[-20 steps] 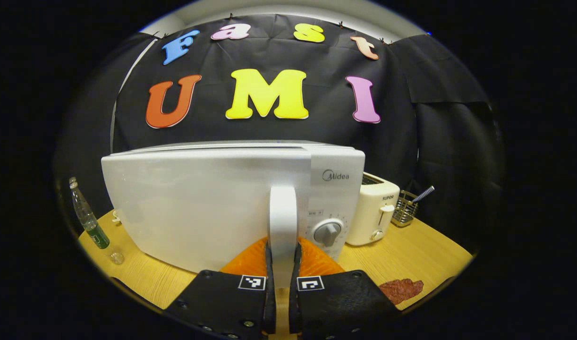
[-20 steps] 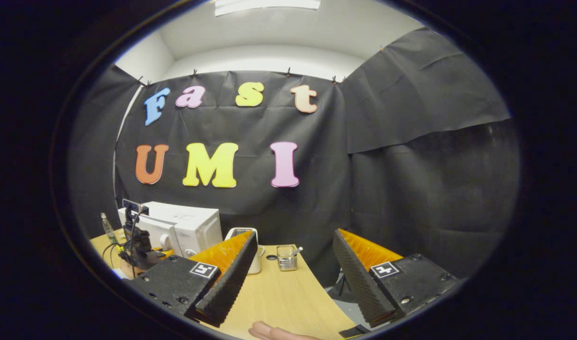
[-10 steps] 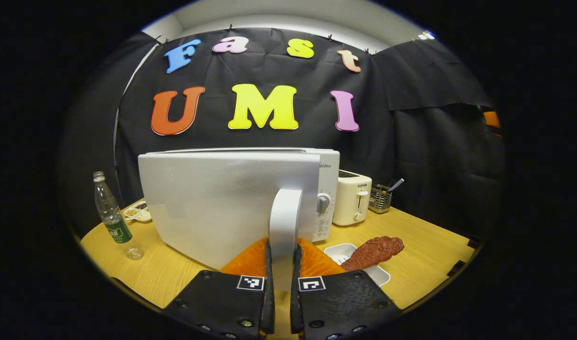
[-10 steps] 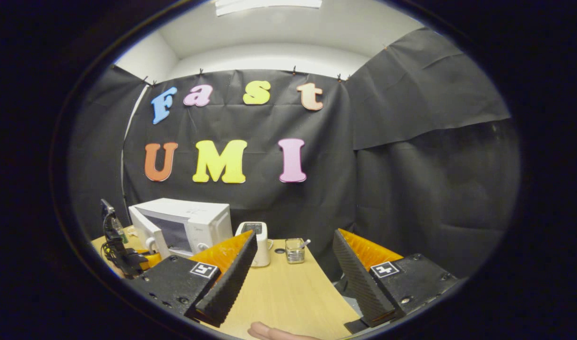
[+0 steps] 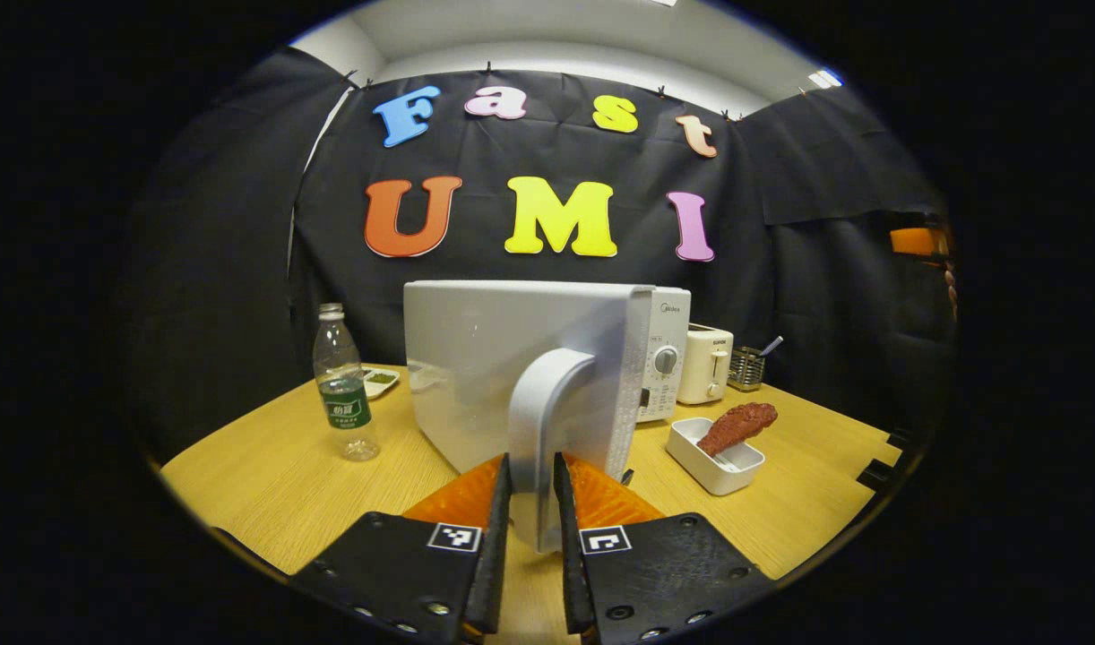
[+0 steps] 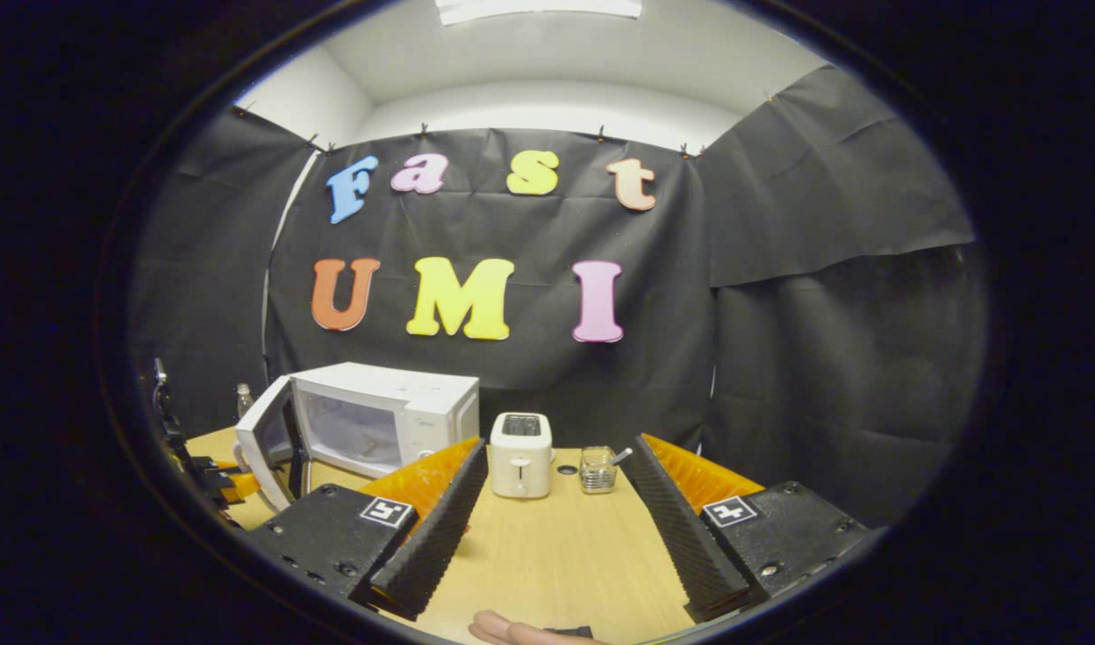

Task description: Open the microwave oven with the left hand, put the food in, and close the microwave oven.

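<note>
On the table, the microwave stands with its door swung well open: step one looks nearly done, loading and closing remain. The food waits in a tray beside it. The left tool clamps the door handle; the right tool hovers wide, empty.

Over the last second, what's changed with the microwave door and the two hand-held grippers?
The microwave door swung further open, pulled by the left hand-held gripper, which stays shut on the door handle. The right hand-held gripper stayed open and empty; the food remains in its tray.
</note>
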